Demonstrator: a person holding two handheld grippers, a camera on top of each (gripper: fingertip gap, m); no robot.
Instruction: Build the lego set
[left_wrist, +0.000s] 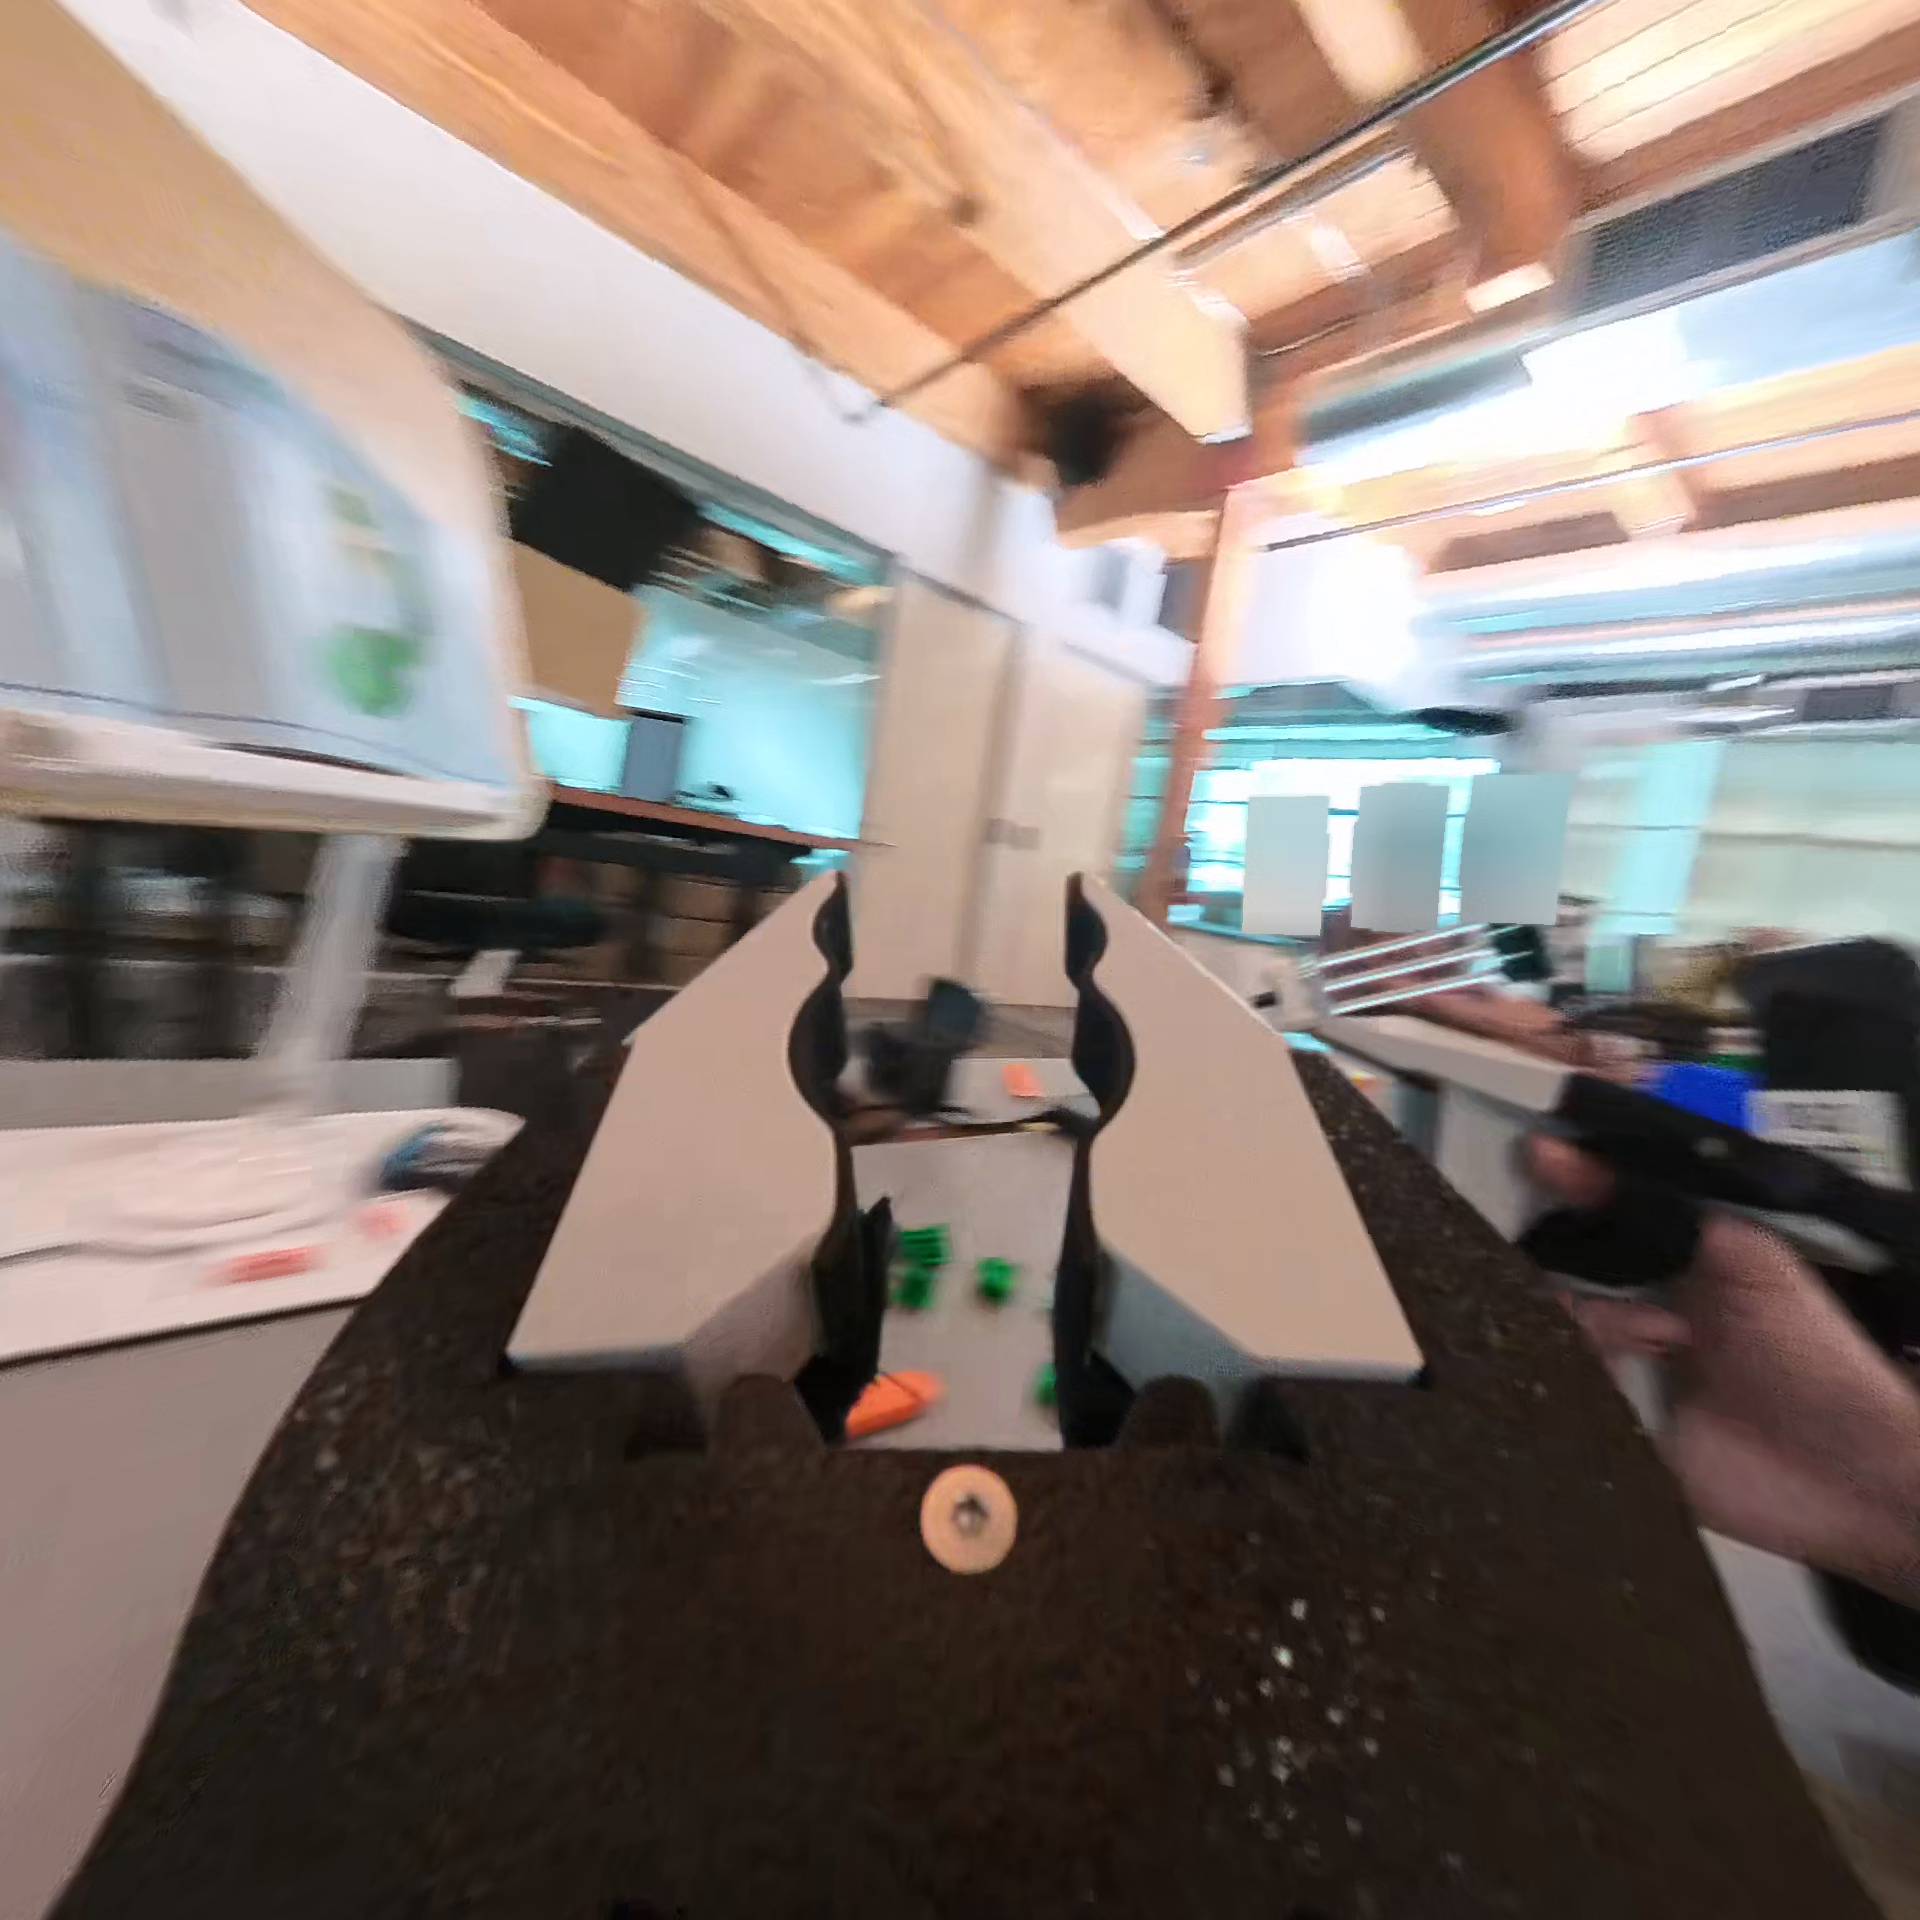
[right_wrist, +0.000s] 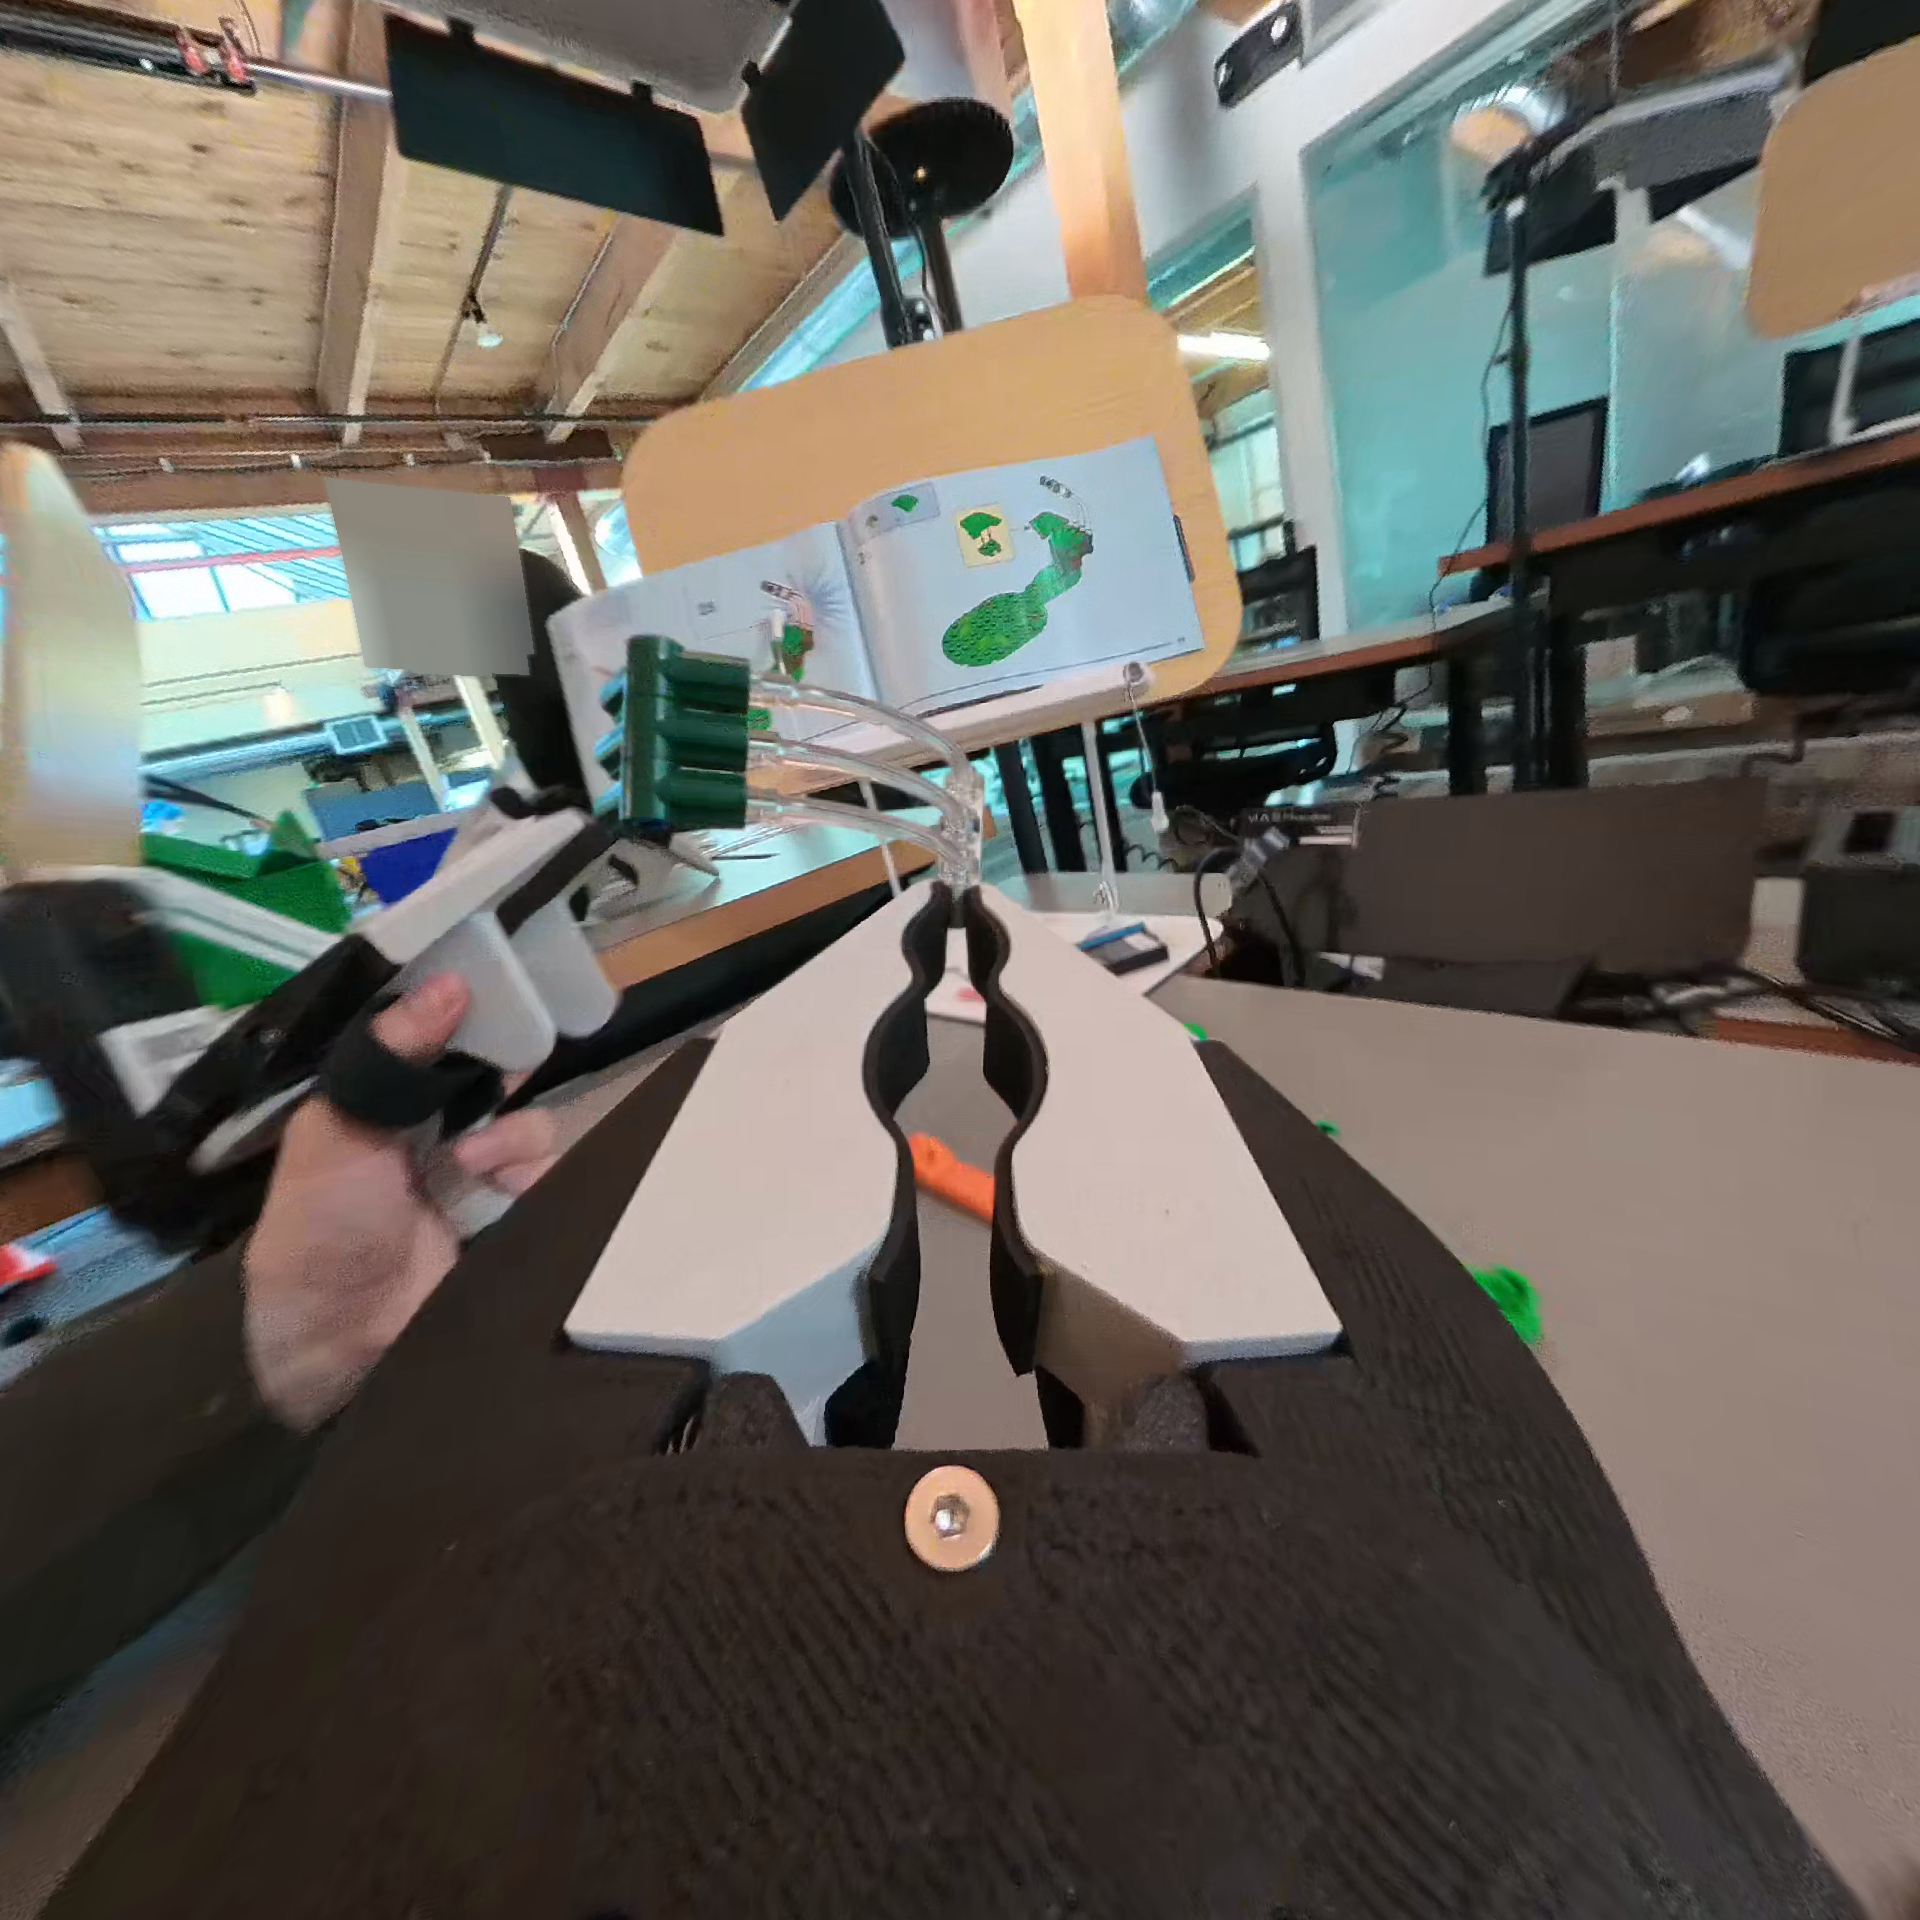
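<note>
My right gripper (right_wrist: 956, 902) is shut on the end of a clear curved lego piece (right_wrist: 883, 743), held up in the air. A dark green brick (right_wrist: 686, 732) sits on the far end of that piece. My left gripper (left_wrist: 958, 894) is open and empty, raised above the grey table (left_wrist: 966, 1392); the view is blurred. In the right wrist view the left gripper (right_wrist: 540, 873) is just left of the dark green brick, held by a hand (right_wrist: 353, 1247). Loose green lego pieces (left_wrist: 920, 1252) and an orange piece (left_wrist: 894, 1397) lie on the table below.
An open instruction booklet (right_wrist: 935, 592) stands on a tan board behind the table. An orange piece (right_wrist: 951, 1179) and green pieces (right_wrist: 1507, 1294) lie on the table (right_wrist: 1558, 1195). Dark boxes and cables (right_wrist: 1507, 894) sit at the back right. A white stand (left_wrist: 322, 935) is at left. There is about 15 centimeters between the tips of the two grippers.
</note>
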